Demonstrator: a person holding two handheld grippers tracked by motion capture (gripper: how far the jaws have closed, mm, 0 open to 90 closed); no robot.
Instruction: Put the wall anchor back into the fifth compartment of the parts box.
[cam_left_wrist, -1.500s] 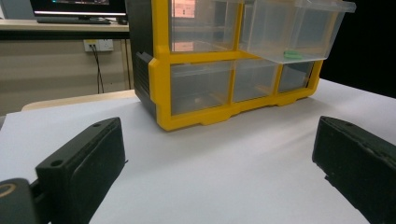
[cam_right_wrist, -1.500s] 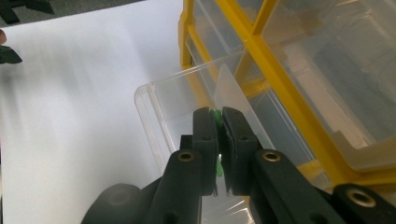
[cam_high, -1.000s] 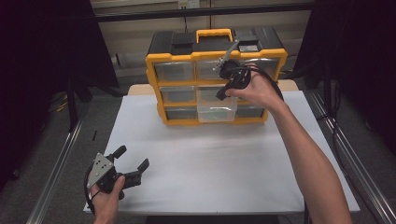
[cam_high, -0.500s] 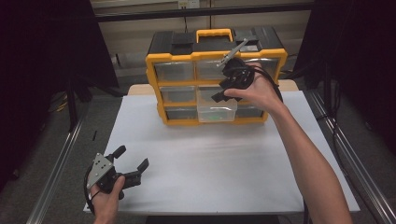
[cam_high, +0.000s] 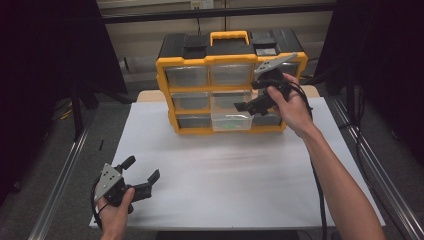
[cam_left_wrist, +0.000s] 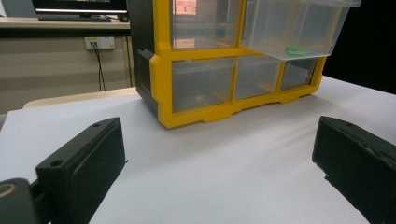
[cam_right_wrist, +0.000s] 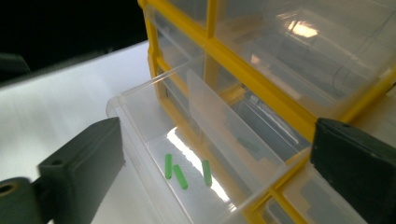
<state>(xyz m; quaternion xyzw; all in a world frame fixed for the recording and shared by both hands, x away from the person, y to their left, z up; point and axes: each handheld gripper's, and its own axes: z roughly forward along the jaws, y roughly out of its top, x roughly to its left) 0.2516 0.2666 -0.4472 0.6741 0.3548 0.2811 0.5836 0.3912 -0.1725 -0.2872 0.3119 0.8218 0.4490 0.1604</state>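
Note:
A yellow organizer (cam_high: 168, 86) with clear drawers stands at the back of the white table. Its lower middle drawer (cam_high: 231, 122) is pulled out. Three small green sticks (cam_right_wrist: 180, 176) lie on the drawer's floor. My right gripper (cam_high: 247, 96) hovers above the drawer's right side, jaws wide apart after just opening, with nothing held between them. In the right gripper view the drawer (cam_right_wrist: 154, 140) lies below the gripper (cam_right_wrist: 215, 136). My left gripper (cam_high: 142, 168) rests open on the table's near left corner. It faces the organizer (cam_left_wrist: 161, 74) and the drawer (cam_left_wrist: 322, 28).
White paper (cam_high: 240, 175) covers the table between the two hands. Metal rails (cam_high: 60, 175) run along both sides of the table. The organizer's black top has a yellow handle (cam_high: 229, 36). Its other drawers are closed.
My right gripper's jaws have gone from shut to wide open, and the hand has shifted a little right and toward me over the drawer. The left gripper has stayed put.

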